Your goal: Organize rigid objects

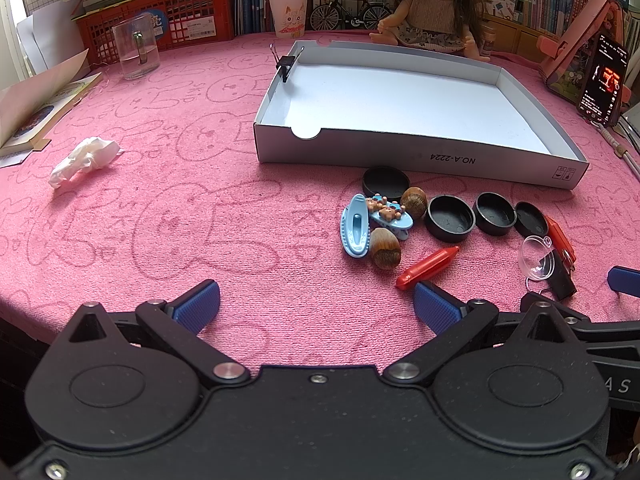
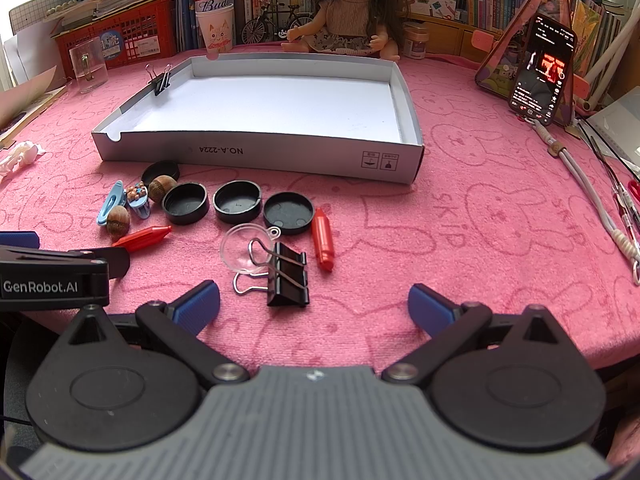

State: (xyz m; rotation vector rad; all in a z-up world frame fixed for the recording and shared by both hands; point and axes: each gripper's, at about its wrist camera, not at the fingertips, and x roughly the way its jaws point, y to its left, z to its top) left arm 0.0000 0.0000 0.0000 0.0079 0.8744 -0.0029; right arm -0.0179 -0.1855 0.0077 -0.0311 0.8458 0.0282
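Observation:
A shallow white box (image 1: 416,160) (image 2: 256,155) lies on the pink cloth with a small binder clip (image 1: 286,65) (image 2: 161,81) on its left wall. In front of it lie several black caps (image 1: 449,219) (image 2: 237,201), two acorns (image 1: 385,253) (image 2: 117,220), blue hair clips (image 1: 354,230) (image 2: 110,202), two red crayon-shaped pieces (image 1: 427,267) (image 2: 323,246), a clear suction cup (image 2: 242,251) and a large black binder clip (image 2: 289,279). My left gripper (image 1: 316,306) is open, near and left of the pile. My right gripper (image 2: 314,306) is open, just short of the large clip.
A doll (image 2: 348,12), model bicycle (image 2: 272,26), paper cup (image 2: 216,32), glass (image 1: 136,52), red crate (image 1: 160,20) and books line the back. A lit phone (image 2: 542,68) leans at the right. A crumpled tissue (image 1: 84,160) lies left. Bare cloth spreads right of the pile.

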